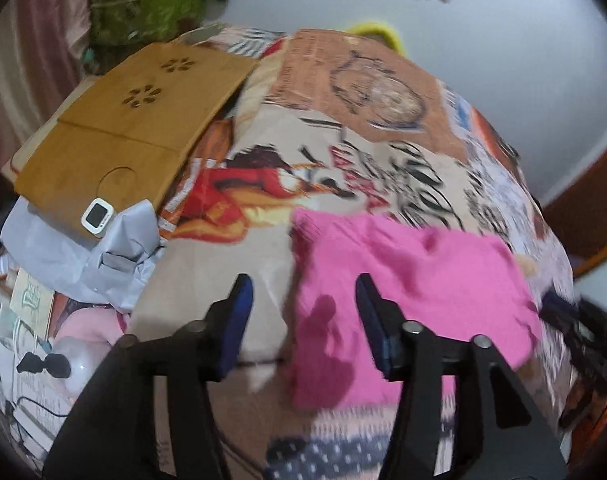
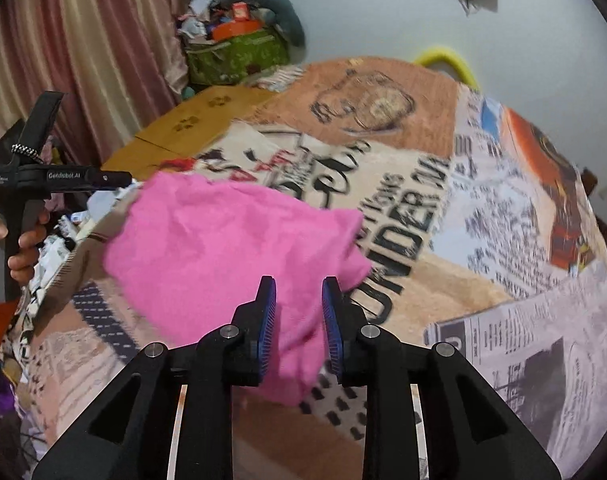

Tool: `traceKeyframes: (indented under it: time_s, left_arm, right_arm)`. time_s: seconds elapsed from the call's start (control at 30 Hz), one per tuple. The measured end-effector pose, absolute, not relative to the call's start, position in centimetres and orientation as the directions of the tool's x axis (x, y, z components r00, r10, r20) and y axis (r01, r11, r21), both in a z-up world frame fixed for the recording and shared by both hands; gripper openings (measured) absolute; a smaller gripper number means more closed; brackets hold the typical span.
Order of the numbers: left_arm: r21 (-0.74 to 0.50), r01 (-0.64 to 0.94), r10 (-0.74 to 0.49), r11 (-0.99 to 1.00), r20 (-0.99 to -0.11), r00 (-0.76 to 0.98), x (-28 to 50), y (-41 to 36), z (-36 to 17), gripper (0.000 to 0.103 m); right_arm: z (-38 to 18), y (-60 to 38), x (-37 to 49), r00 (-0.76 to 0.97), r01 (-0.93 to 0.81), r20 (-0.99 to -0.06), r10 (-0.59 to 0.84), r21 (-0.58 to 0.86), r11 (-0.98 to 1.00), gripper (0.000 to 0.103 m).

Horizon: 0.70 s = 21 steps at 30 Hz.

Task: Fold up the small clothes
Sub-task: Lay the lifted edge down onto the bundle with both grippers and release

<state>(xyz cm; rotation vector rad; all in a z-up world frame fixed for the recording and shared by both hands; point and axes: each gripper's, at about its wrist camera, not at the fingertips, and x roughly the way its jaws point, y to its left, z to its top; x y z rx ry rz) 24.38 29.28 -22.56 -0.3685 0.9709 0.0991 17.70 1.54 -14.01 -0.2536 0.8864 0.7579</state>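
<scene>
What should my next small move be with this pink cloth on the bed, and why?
Probably close the right gripper on the near edge of the pink cloth. That edge already lies between its parted blue pads. The left gripper stands open over the cloth's left edge, holding nothing, and the cloth lies rumpled on the printed blanket, so it needs gripping before any fold.

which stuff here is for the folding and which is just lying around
For the job: pink cloth, left gripper, right gripper, printed blanket.
Lying about: wooden board, white gadget, green bag, grey cloth.
</scene>
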Motion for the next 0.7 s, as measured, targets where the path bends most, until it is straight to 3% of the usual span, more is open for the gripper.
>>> traceKeyframes:
  time_s: [0.23, 0.37, 0.7]
  left_arm:
    - [-0.147, -0.224, -0.030, 0.963, -0.890, 0.455, 23.7, 26.2, -27.0, 0.060]
    - [-0.214, -0.289, -0.073, 0.933, -0.900, 0.430, 22.7, 28.4, -29.1, 0.062]
    - [-0.153, -0.287, 0.000, 0.946, -0.883, 0.469, 21.8, 29.0, -26.1, 0.062]
  right_arm:
    - [-16.4, 4.6, 17.3, 0.281, -0.740, -0.835, 0.472, 0.125, 0.661, 0.025]
    - [-18.1, 3.7, 17.7, 0.230, -0.729, -0.864, 0.448, 0.152, 0.668, 0.026]
    - [-16.7, 0.7, 17.7, 0.250, -0.732, -0.853, 0.459, 0.144, 0.666, 0.027]
